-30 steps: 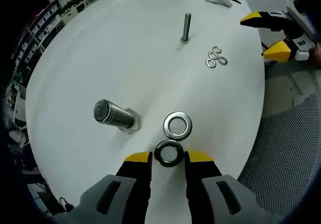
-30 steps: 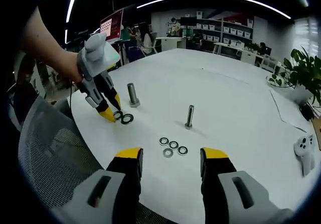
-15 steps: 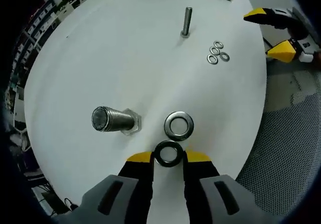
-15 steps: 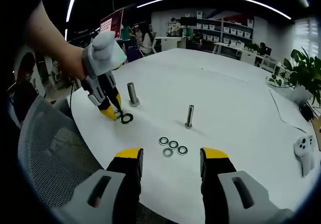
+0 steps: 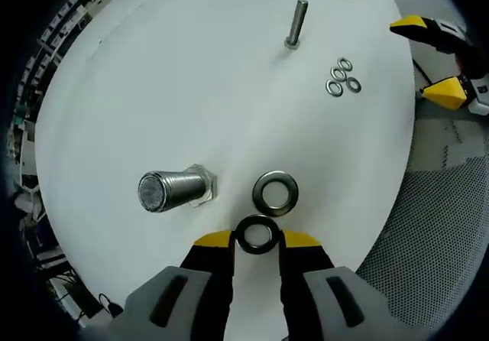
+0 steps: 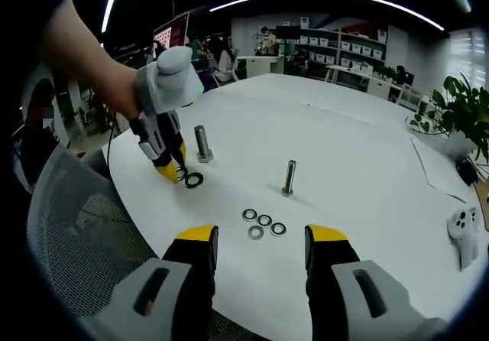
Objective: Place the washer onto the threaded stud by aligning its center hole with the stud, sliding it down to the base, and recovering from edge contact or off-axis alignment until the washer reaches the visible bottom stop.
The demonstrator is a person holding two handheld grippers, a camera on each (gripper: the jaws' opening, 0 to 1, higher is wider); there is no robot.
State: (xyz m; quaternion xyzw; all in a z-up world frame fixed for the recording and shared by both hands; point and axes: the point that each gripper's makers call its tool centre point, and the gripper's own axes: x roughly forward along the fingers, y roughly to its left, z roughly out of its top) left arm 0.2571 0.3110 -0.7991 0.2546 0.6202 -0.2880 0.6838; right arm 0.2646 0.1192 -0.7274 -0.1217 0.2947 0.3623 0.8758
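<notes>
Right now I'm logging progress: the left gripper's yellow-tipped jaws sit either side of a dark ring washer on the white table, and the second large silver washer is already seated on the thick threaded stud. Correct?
Not quite. The second large silver washer is not on the thick threaded stud; it lies flat on the white table beside the stud's hex base, as the left gripper view shows. The left gripper does have its jaws either side of the dark ring washer.

White round table (image 6: 359, 165) carries a thin bolt (image 6: 289, 177) standing upright near centre, with three small rings (image 6: 263, 225) clustered just beside it. White controller (image 6: 464, 238) lies near the right edge. Mesh chair (image 6: 76, 241) at left; potted plant (image 6: 462, 112) at right
</notes>
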